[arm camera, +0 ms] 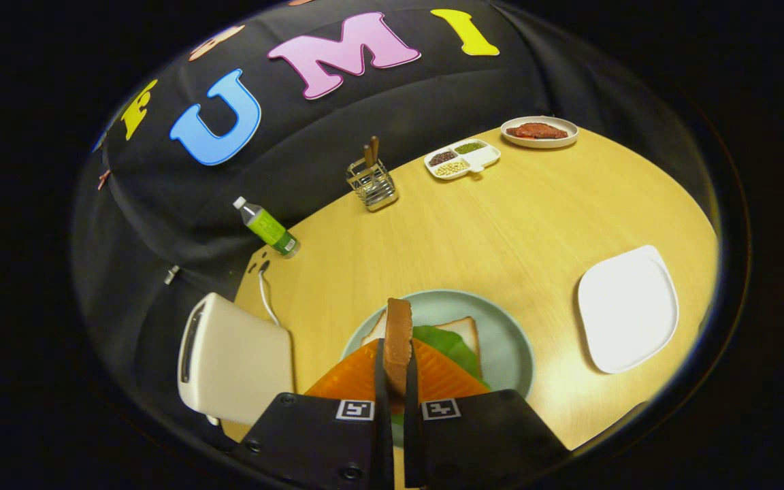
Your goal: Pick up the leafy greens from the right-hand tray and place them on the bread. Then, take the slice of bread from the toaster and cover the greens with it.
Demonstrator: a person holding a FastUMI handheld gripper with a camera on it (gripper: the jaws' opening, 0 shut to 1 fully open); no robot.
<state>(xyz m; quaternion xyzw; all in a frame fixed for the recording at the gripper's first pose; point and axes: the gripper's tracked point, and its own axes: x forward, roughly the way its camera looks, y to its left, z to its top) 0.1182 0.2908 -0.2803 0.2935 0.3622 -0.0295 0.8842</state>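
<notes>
My gripper (397,381) is shut on a slice of toasted bread (398,337), held on edge between both fingers and sticking up ahead of them. Below and just beyond the fingers lies a pale green plate (501,327) with a slice of bread (463,330) on it. Leafy greens (450,347) lie on that bread, partly hidden by the fingers. A white toaster (232,361) stands to the left of the plate, close beside the left finger. An empty white tray (627,309) lies to the right of the plate.
A green bottle (268,228) stands at the table's far left edge, with a white cable (266,299) running to the toaster. Farther back are a wire utensil holder (371,182), a divided dish of beans (461,159) and a plate with meat (539,131).
</notes>
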